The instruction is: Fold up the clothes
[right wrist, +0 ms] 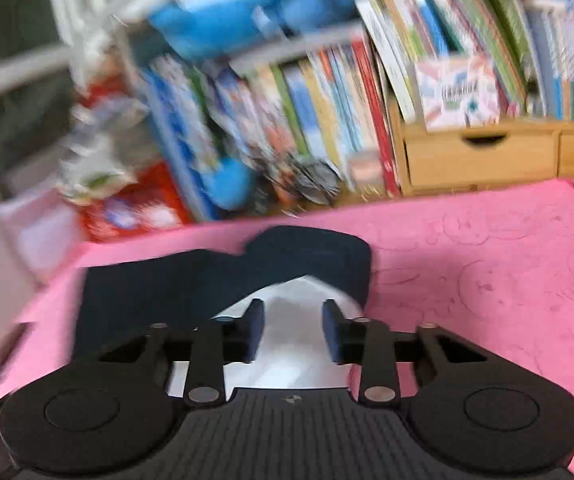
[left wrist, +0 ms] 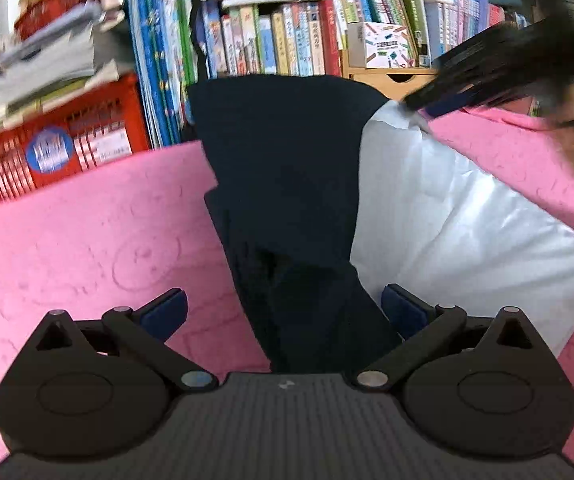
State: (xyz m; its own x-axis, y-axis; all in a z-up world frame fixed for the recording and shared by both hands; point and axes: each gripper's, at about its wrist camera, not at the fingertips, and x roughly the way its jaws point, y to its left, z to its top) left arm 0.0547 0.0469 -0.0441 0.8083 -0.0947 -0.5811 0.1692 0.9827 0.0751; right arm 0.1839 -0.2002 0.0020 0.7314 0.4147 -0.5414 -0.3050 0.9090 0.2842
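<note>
A garment with a dark navy part [left wrist: 287, 184] and a white part [left wrist: 459, 224] lies on the pink cloth [left wrist: 87, 240]. My left gripper [left wrist: 285, 308] is open, its fingers on either side of the navy fabric near its front end. In the right wrist view the navy part [right wrist: 215, 276] lies ahead and the white part [right wrist: 287, 340] lies between the fingers of my right gripper [right wrist: 293, 328], which is open a moderate width above it. My right gripper also shows blurred in the left wrist view [left wrist: 499, 68], held by a hand at the garment's far right.
A bookshelf [left wrist: 279, 40] packed with books stands behind the table. A red crate [left wrist: 67, 140] sits at the back left. A wooden drawer box [right wrist: 479, 156] stands at the back right. Blue plush toys [right wrist: 223, 20] sit on top of the books.
</note>
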